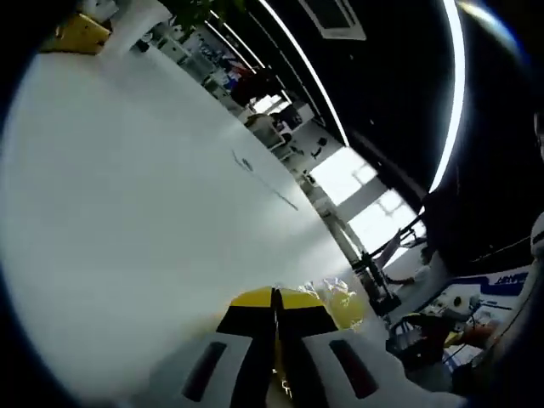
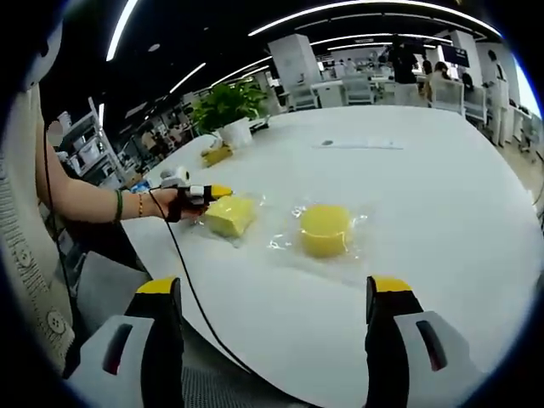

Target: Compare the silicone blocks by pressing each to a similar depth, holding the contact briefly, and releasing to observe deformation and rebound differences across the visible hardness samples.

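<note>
Silicone test | left gripper (image 2: pixel 217 193), jaws together, tip touching square yellow silicone block (image 2: pixel 230 215) on white table (image 2: pixel 442 195) | round yellow silicone block (image 2: pixel 325 229) just beside, untouched | right gripper (image 2: pixel 274 297), jaws wide apart, held well back, round block straight ahead.

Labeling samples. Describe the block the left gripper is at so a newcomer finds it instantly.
On the white table, two yellow blocks lie on clear wrap near the front edge. It is the square block at the left gripper, nearer the potted plant; its neighbour is a round block.

a white table (image 2: pixel 442 195) carries two yellow blocks (image 2: pixel 325 229), apparently plastic-wrapped, and a potted plant (image 2: pixel 228 109).
</note>
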{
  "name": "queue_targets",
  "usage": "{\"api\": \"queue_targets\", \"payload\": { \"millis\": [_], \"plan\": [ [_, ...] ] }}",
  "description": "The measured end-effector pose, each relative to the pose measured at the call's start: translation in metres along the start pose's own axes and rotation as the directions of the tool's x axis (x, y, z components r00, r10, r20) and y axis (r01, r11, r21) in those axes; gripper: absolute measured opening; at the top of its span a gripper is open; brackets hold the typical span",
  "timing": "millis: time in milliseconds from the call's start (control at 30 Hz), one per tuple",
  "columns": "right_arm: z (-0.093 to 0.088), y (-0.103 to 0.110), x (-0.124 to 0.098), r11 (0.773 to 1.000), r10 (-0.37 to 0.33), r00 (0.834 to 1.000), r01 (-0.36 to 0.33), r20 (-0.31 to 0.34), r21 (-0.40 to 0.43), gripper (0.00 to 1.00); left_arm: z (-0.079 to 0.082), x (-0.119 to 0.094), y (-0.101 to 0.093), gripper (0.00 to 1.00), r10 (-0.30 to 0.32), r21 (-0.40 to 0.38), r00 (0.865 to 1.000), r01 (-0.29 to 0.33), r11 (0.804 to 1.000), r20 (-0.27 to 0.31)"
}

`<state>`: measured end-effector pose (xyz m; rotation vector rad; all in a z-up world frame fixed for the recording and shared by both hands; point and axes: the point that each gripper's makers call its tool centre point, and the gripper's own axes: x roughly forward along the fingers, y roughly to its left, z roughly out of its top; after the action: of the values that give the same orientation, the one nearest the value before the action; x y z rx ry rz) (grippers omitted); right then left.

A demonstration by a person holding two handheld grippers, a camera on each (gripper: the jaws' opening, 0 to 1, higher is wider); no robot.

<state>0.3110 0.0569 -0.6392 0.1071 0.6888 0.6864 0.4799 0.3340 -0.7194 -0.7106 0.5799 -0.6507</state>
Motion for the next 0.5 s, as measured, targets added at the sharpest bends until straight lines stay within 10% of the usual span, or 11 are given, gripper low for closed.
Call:
{"api": "queue_targets", "payload": {
  "millis": [267, 500],
  "plan": [
    [0.006, 0.004, 0.000, 1.000, 0.017, 1.000, -0.017, 0.024, -0.009, 0.83, 0.003, -0.004, -0.008, 0.00, 0.106, 0.022, 0.993, -0.105, 0.994, -0.045],
    [0.013, 0.008, -0.004, 0.999, 0.034, 0.998, -0.033, 0.058, -0.025, 0.85, 0.016, -0.004, -0.033, 0.00, 0.141, 0.202, 0.990, -0.135, 0.970, -0.014]
  ]
}}
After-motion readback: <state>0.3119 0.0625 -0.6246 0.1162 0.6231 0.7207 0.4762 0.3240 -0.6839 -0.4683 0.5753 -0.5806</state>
